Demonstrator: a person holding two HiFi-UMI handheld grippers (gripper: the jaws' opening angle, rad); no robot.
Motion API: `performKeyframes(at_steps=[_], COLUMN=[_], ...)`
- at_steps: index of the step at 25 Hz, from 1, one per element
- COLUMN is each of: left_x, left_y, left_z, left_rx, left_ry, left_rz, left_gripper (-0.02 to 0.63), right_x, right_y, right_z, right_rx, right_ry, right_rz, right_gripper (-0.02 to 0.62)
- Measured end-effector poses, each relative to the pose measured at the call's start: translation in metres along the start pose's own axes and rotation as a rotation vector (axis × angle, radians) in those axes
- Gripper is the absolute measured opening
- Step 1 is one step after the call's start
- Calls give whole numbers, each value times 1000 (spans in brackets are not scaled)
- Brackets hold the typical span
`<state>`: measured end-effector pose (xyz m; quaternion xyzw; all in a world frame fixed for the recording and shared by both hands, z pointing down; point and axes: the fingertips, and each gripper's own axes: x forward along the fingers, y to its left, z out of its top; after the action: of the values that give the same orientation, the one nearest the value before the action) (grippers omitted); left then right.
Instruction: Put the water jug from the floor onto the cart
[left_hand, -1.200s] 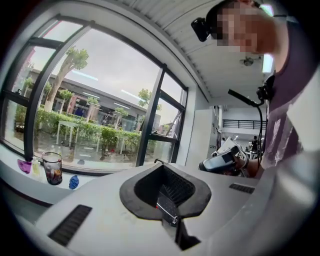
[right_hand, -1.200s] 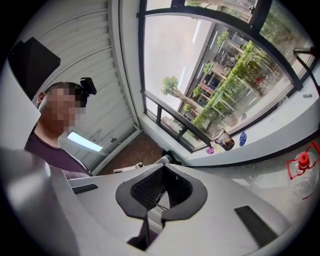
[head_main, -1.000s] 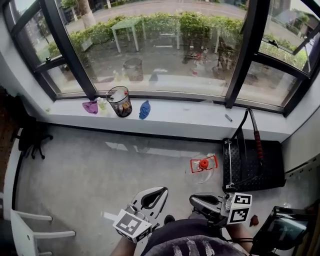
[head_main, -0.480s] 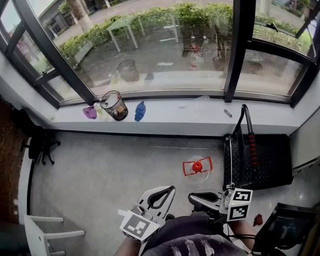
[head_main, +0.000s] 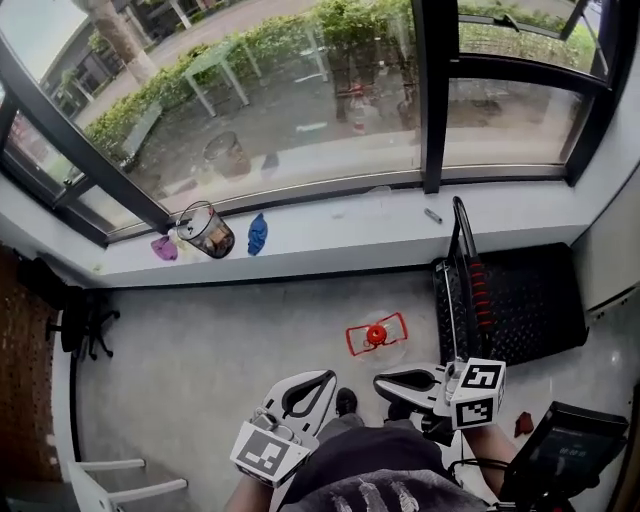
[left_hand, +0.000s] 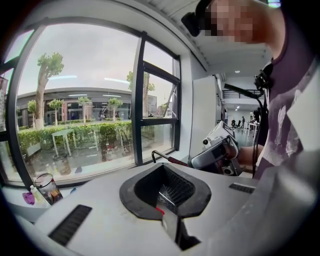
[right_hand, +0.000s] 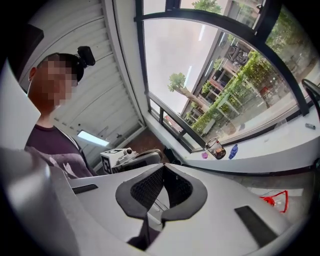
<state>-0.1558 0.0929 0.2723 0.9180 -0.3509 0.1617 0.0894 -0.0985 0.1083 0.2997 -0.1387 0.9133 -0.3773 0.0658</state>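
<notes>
Right, we see one water jug (head_main: 375, 337) on the floor (head_main: 220, 340) beside one cart (head_main: 530, 300). Our two tools, left gripper (head_main: 327, 378) and right gripper (head_main: 380, 382), sit closed, empty.

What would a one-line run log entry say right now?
stage: before pickup | left gripper: shut, empty | right gripper: shut, empty | water jug: on floor | cart: right of jug

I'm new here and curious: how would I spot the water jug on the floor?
Find the big window, then the grey floor beneath its sill. Beside the black cart stands the water jug: clear-bodied, with a red cap and red carry handle, alone on open floor.
</notes>
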Motion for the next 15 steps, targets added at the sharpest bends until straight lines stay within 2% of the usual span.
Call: performKeyframes(at_steps=[2, 5, 11, 15], left_x=[5, 15, 35, 45], left_y=[5, 14, 34, 60], left_z=[-1, -7, -20, -31], left_rx=[6, 5, -6, -19], left_ry=[6, 12, 2, -13], left_rz=[-5, -27, -116, -164], left_gripper=[-9, -9, -9, -9], right_x=[1, 0, 6, 19], right_y=[-6, -24, -45, -62], right_z=[-6, -17, -13, -18], right_rx=[17, 28, 62, 51], right_ry=[9, 47, 55, 145], right_rz=[-28, -123, -254, -330], right_gripper=[-2, -2, -2, -2])
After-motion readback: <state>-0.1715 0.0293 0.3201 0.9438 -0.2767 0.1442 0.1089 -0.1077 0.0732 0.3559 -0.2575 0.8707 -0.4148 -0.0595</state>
